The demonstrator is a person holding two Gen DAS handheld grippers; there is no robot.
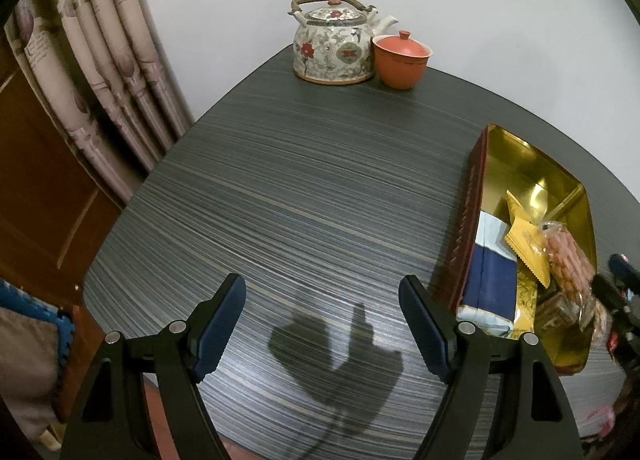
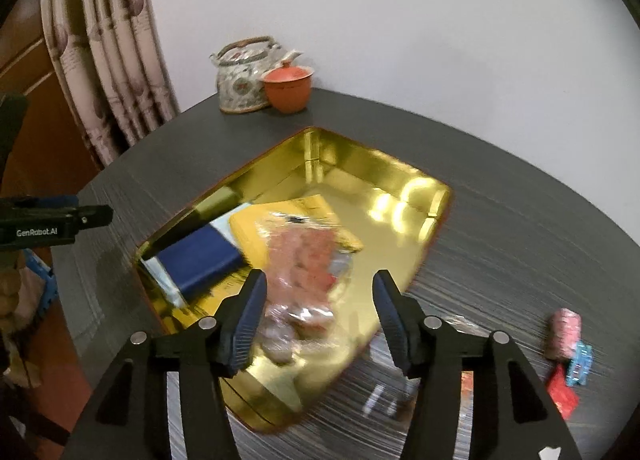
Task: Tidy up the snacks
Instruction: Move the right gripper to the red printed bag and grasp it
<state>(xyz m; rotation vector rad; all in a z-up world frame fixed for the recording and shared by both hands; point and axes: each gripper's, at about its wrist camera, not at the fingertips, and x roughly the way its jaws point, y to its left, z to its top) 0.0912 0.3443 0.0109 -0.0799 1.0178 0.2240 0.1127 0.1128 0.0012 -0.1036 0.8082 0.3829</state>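
Note:
An open gold tin with a dark red outer wall lies on the dark striped table. Inside lie a blue packet, a yellow packet and, on top of them, a clear bag of pinkish snacks. My right gripper hovers over the tin's near end. It is open, and the clear bag lies below the gap, not pressed by the pads. My left gripper stands open over bare table to the left of the tin, with nothing between its fingers.
A flowered teapot and a red lidded cup stand at the far edge by the wall. Loose snacks lie on the table right of the tin: a pink one, a small blue one, a red one. A curtain hangs at left.

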